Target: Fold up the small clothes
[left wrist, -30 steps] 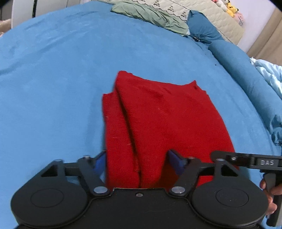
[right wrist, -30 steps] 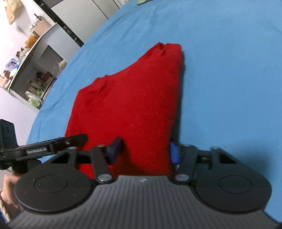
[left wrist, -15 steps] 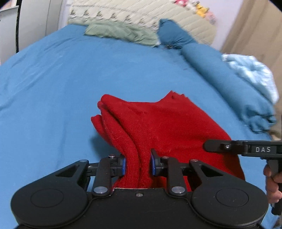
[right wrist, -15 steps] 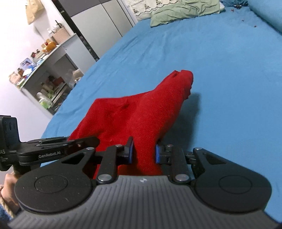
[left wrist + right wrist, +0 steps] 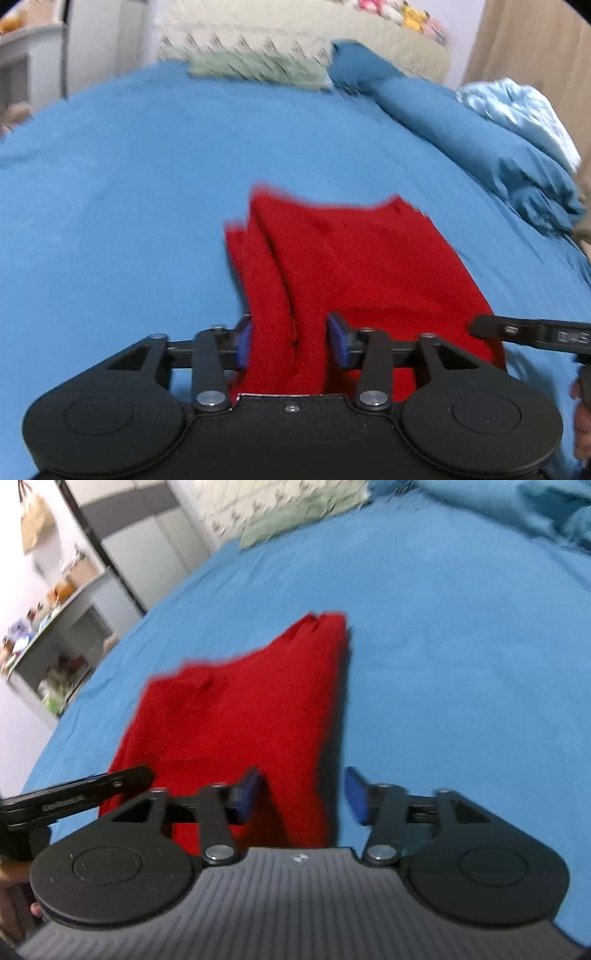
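Note:
A folded red knit garment (image 5: 354, 266) lies flat on the blue bed sheet (image 5: 129, 221); it also shows in the right wrist view (image 5: 240, 720). My left gripper (image 5: 291, 343) is open, its blue pads either side of the garment's near left edge, where layered folds show. My right gripper (image 5: 303, 794) is open over the garment's near right edge, with the cloth between the jaws but not pinched. Both views are motion-blurred.
A green pillow (image 5: 258, 70) and quilted headboard (image 5: 295, 29) are at the far end. A rolled dark blue duvet (image 5: 480, 147) and a light blue cloth (image 5: 524, 114) lie at the right. A shelf unit with clutter (image 5: 48, 646) stands left of the bed.
Half a second ago both grippers were shut on the garment and held its near edge raised. Now both have opened and the garment lies flat on the sheet.

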Demonstrator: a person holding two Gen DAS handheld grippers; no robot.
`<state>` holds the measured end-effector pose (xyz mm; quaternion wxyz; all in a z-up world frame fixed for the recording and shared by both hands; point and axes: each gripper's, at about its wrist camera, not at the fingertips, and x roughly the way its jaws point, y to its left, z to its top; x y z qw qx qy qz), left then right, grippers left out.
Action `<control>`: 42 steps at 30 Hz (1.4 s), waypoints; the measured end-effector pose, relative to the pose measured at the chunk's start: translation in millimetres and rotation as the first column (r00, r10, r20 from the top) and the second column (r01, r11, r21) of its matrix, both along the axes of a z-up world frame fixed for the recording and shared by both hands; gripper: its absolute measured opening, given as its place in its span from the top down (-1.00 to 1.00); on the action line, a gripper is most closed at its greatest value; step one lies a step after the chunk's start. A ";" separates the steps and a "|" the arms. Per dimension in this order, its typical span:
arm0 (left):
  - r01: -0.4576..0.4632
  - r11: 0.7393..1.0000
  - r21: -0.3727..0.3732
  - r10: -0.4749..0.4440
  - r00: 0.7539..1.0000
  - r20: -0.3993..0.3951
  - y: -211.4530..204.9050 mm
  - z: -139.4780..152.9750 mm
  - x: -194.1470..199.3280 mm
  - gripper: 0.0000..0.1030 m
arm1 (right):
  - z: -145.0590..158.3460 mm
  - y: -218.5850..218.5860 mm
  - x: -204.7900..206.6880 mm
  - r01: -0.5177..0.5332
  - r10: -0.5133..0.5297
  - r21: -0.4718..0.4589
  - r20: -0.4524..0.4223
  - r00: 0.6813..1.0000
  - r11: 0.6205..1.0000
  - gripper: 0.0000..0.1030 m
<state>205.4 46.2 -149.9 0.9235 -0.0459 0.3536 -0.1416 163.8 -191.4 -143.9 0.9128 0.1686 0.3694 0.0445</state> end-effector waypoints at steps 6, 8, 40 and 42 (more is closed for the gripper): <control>-0.082 0.993 0.091 0.080 0.996 0.031 6.3 -5.8 30.4 -0.51 | 4.0 16.5 20.4 0.044 -0.033 -0.184 0.066 0.997 0.982 -0.71; -0.074 0.991 0.110 0.074 0.997 -0.001 1.8 -18.7 40.8 -0.52 | -9.2 13.1 29.9 0.081 -0.073 -0.180 0.053 0.996 0.980 -0.74; -0.103 0.978 0.180 0.084 0.990 0.113 19.7 165.1 -159.6 -1.00 | 193.5 67.8 -164.6 0.082 -0.065 -0.324 0.063 0.996 0.942 -1.00; -0.100 0.977 0.191 0.082 0.992 0.101 18.6 160.5 -171.1 -1.00 | 189.9 70.1 -178.1 0.088 -0.079 -0.337 0.040 0.996 0.937 -1.00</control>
